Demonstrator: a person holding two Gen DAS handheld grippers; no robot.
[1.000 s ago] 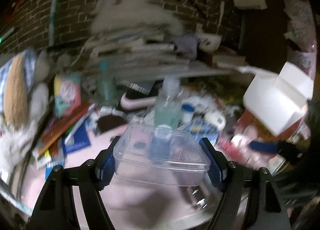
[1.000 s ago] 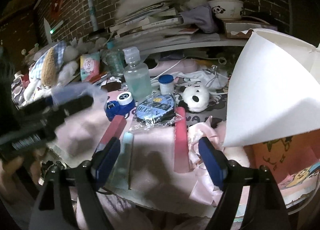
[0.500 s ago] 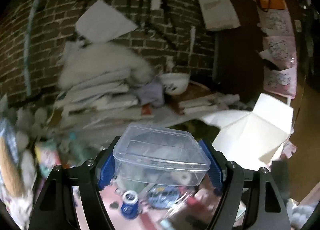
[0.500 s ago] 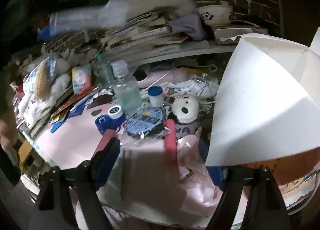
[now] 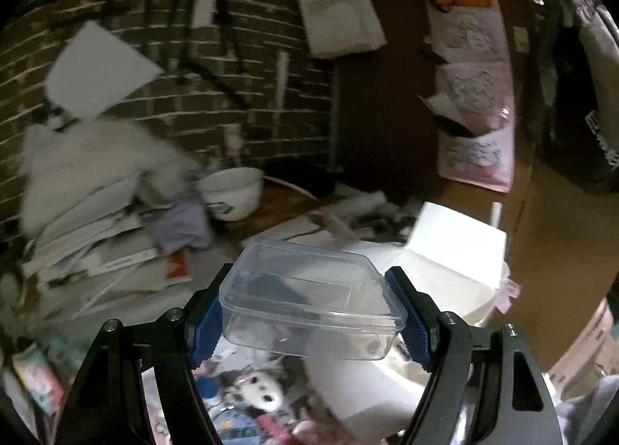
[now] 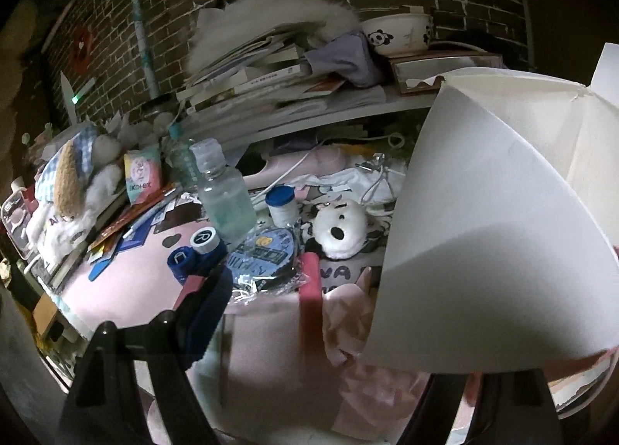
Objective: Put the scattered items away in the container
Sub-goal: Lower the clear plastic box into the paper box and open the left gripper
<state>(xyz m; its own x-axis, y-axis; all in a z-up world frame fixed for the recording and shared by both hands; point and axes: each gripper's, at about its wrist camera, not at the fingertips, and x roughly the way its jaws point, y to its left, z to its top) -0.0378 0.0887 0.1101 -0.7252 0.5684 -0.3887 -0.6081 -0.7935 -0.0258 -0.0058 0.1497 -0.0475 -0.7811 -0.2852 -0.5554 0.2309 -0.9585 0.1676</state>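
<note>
My left gripper (image 5: 309, 325) is shut on a clear plastic box (image 5: 313, 302), held in the air above the cluttered desk, with an open white carton (image 5: 456, 251) just beyond it to the right. In the right wrist view my right gripper (image 6: 309, 309) stands open above a pink mat (image 6: 127, 290). Its left finger (image 6: 209, 309) shows. Its right finger is hidden behind the white carton (image 6: 483, 232). Scattered ahead lie a clear bottle (image 6: 228, 197), a blue lens case (image 6: 197, 251), a blue-lidded jar (image 6: 282, 205), a white plush (image 6: 340, 228) and a pink stick (image 6: 309, 298).
A shelf at the back carries stacked books (image 6: 263, 74), a purple cloth and a panda bowl (image 6: 398, 35) against a brick wall. Soft toys (image 6: 69, 182) and papers crowd the desk's left edge. Bags hang on the wall (image 5: 476, 128) at the right.
My left gripper has risen with the clear box and swung right, from the desk to the wall and carton. The white carton now covers my right gripper's right finger.
</note>
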